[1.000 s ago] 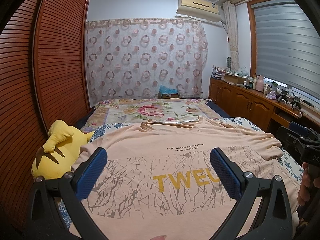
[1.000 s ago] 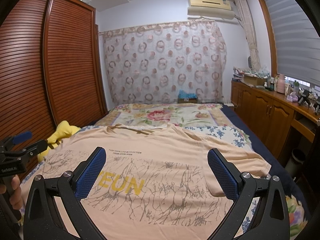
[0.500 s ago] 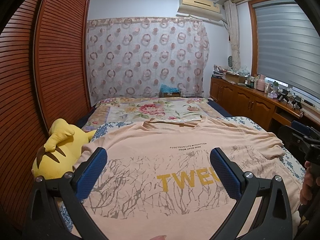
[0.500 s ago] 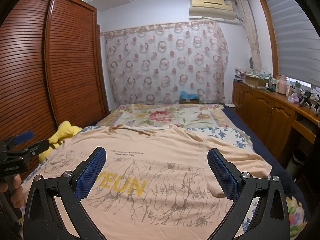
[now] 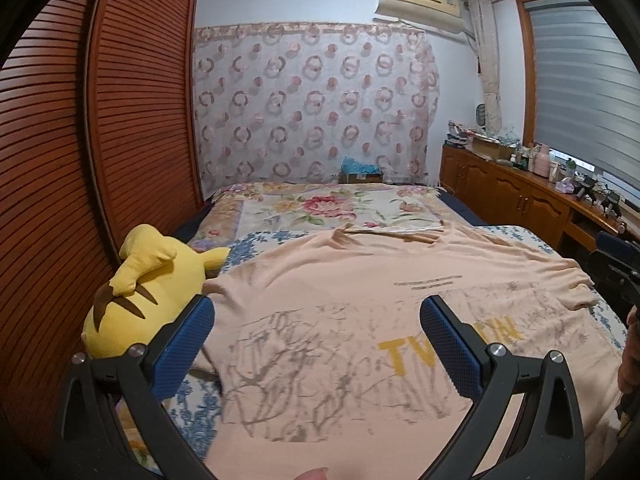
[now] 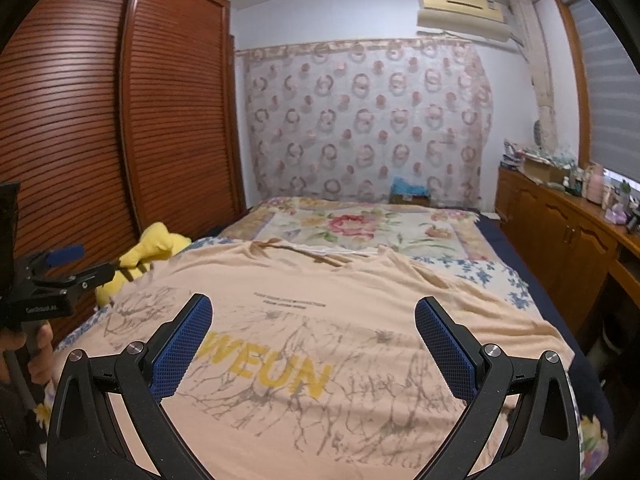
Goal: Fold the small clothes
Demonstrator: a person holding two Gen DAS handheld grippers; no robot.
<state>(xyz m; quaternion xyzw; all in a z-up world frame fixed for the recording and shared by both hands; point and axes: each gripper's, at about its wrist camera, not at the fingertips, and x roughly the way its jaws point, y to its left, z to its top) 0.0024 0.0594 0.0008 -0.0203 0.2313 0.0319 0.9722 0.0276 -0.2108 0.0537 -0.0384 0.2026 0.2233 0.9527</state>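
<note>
A peach T-shirt [image 5: 352, 296] with yellow letters and grey branch print lies spread flat on the bed, neck toward the far end; it also shows in the right wrist view [image 6: 340, 320]. My left gripper [image 5: 316, 320] is open and empty, held above the shirt's left half near the hem. My right gripper [image 6: 314, 320] is open and empty above the shirt's middle. The right gripper shows at the right edge of the left wrist view [image 5: 616, 268], and the left gripper at the left edge of the right wrist view [image 6: 48, 276].
A yellow plush toy [image 5: 148, 288] lies at the bed's left edge beside the shirt's left sleeve. A slatted wooden wardrobe [image 5: 80, 160] stands on the left. A wooden cabinet [image 5: 520, 196] with clutter runs along the right. A floral quilt [image 5: 332, 208] covers the far bed.
Both grippers have swung to the left: the shirt and its letters have shifted right in both views and the plush toy looms larger. Jaws stay open.
</note>
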